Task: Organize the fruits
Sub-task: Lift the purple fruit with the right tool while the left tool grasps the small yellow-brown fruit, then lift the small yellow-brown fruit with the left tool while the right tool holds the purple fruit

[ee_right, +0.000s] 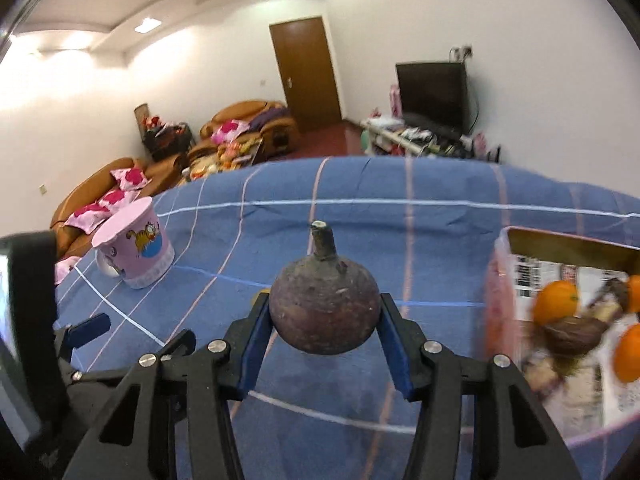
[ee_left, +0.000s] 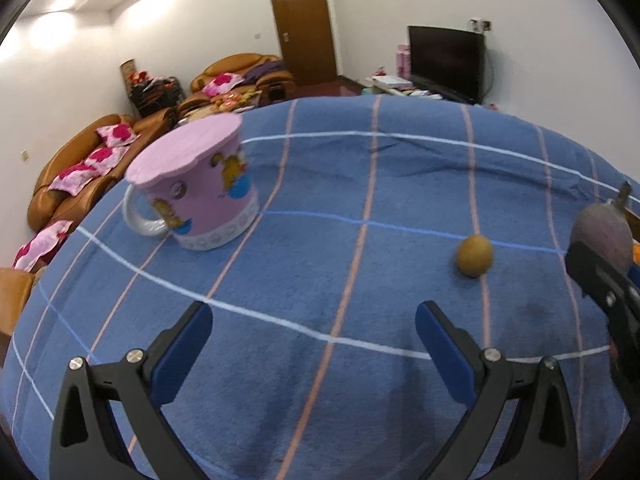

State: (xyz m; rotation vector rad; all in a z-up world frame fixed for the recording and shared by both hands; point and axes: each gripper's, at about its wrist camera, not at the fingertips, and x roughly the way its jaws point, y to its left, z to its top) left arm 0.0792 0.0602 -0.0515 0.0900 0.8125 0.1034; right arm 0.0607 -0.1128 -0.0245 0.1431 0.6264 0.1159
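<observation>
While your right gripper (ee_right: 325, 312) is clamped on a dark purple mangosteen (ee_right: 325, 308), both blue pads pressing its sides and its stubby stem pointing up, the fruit hangs clear above the blue checked cloth (ee_right: 360, 216) that covers the table. In the left wrist view you can see the same mangosteen (ee_left: 602, 236) at the far right edge, held in that black-fingered tool. Your left gripper (ee_left: 314, 332) hangs over the near part of the cloth with its fingers (ee_left: 188, 344) spread wide apart and nothing between them. A small brown-yellow round fruit (ee_left: 474, 256) lies on the cloth beyond the left gripper, to the right of its centre and near the mangosteen; what kind it is you cannot tell through the blur. At the far left stands a pink mug (ee_left: 200, 192) with cartoon cat pictures and a pale handle, a pink cover lying across its top. To the right of your right gripper sits a pink-rimmed container (ee_right: 496, 280), lined with printed paper, and inside it lie oranges (ee_right: 556, 300) and a darker brown fruit (ee_right: 576, 334), all blurred. The mangosteen is left of that container and outside it.
</observation>
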